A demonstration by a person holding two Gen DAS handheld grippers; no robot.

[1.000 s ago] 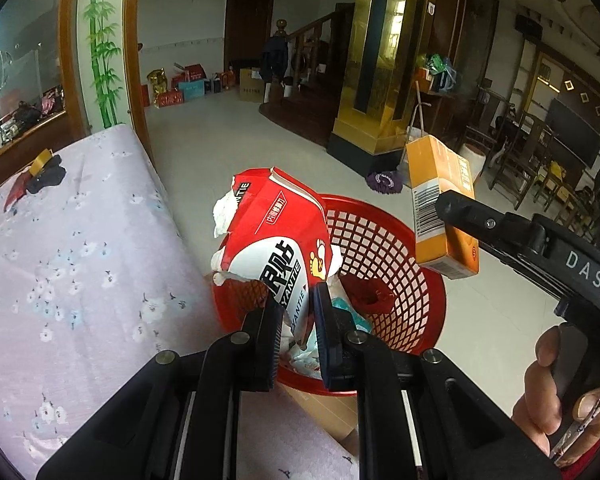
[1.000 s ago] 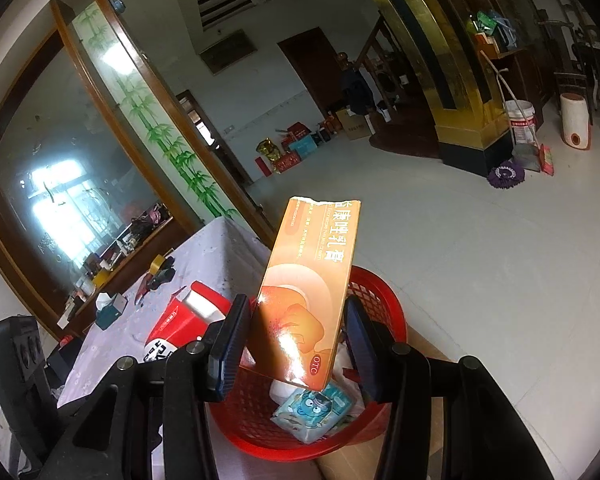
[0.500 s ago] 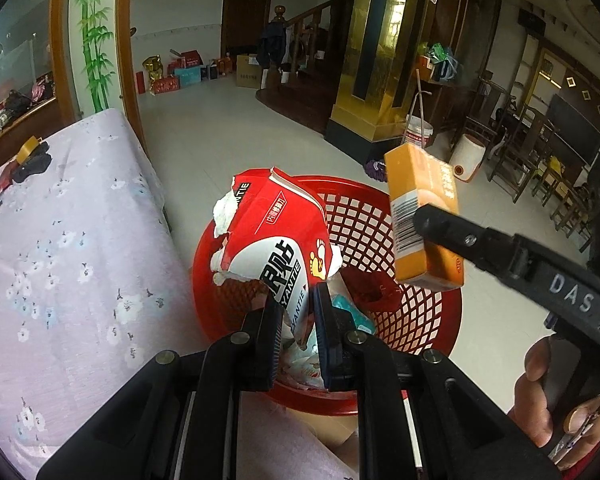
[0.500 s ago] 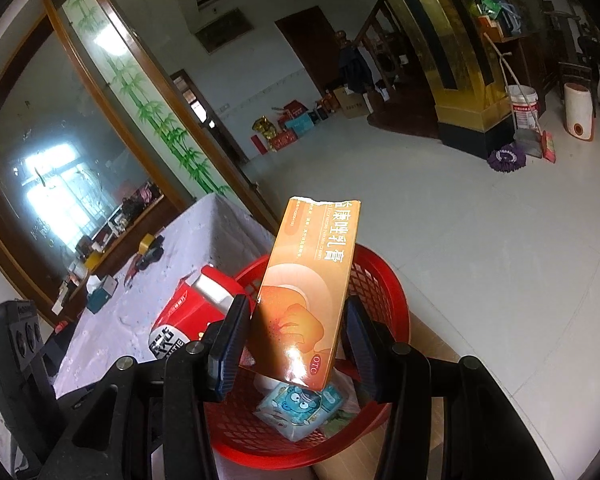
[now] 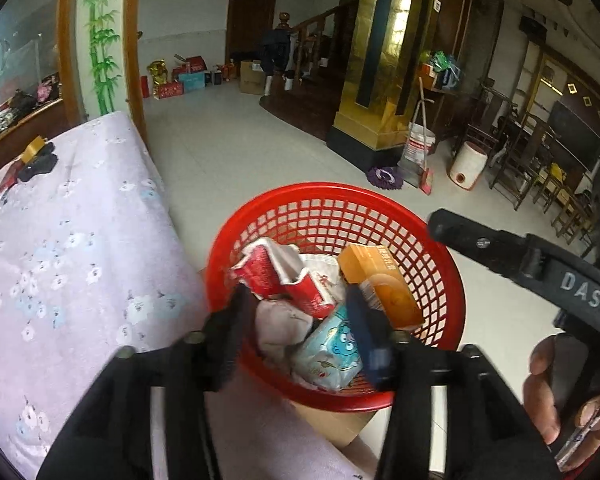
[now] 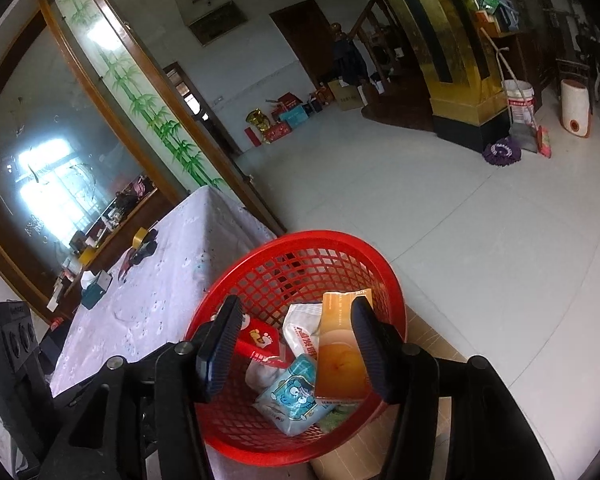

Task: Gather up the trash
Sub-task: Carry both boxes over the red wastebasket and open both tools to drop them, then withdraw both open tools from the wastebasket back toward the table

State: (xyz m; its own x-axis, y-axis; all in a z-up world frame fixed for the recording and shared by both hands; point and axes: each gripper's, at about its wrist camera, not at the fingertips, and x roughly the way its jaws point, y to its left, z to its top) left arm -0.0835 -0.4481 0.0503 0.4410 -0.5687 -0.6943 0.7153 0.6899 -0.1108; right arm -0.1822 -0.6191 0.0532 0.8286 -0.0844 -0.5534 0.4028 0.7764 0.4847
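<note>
A red mesh basket [image 5: 440, 264] [image 6: 260, 276] stands beside the table on a cardboard box. Inside lie a torn red and white packet [image 5: 276, 276] [image 6: 260, 338], an orange carton [image 5: 380, 284] [image 6: 340, 356], a light blue tissue pack [image 5: 332, 352] [image 6: 296, 396] and a white wrapper [image 6: 302, 326]. My left gripper [image 5: 300, 332] is open and empty just above the basket. My right gripper [image 6: 296, 344] is open and empty over the basket; its arm shows in the left wrist view [image 5: 540, 264].
A table with a lilac flowered cloth [image 5: 60, 248] [image 6: 168, 280] lies left of the basket, with a tape roll [image 6: 142, 236] and small items at its far end. Tiled floor [image 6: 460, 220], a gold pillar [image 5: 384, 80], a bucket and a mop [image 5: 384, 174] are beyond.
Both grippers opened. The red and white packet dropped from my left gripper and the orange carton from my right gripper; both now lie in the basket.
</note>
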